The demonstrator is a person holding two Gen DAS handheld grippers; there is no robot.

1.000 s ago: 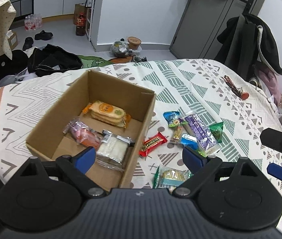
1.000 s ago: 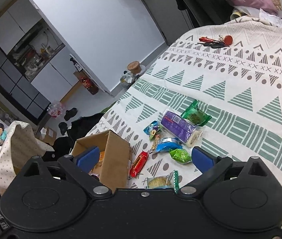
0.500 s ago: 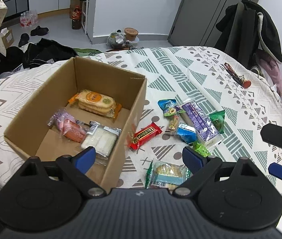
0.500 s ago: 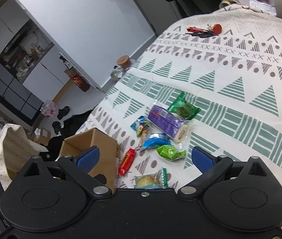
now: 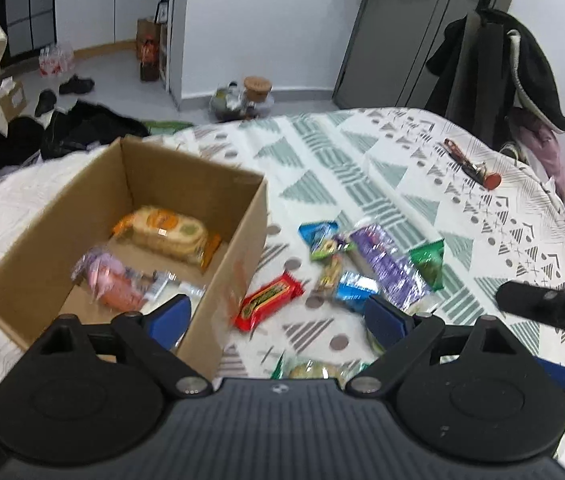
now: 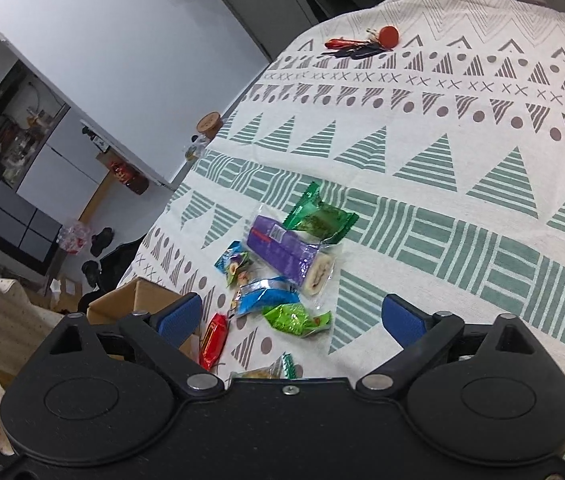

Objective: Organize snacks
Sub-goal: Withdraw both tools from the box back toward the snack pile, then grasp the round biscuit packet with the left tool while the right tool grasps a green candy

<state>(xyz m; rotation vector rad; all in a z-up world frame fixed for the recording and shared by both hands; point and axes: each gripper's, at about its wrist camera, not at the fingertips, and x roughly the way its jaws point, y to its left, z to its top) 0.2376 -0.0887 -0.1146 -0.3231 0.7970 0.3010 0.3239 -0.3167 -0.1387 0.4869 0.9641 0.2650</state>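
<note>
Currently I am holding the left gripper [image 5: 276, 318] empty, fingers spread, over the right wall of the cardboard box [image 5: 226, 264], which is sitting toward the left edge of the bed cover [image 5: 362, 168] and already collecting three packets. Loose snacks are lying just right of it: red bar [image 5: 268, 300], purple roll [image 6: 286, 250], green packet [image 6: 296, 318]. I am hovering the right gripper [image 6: 292, 316], likewise spread and empty, above that cluster, presumably lining up a pick.
</note>
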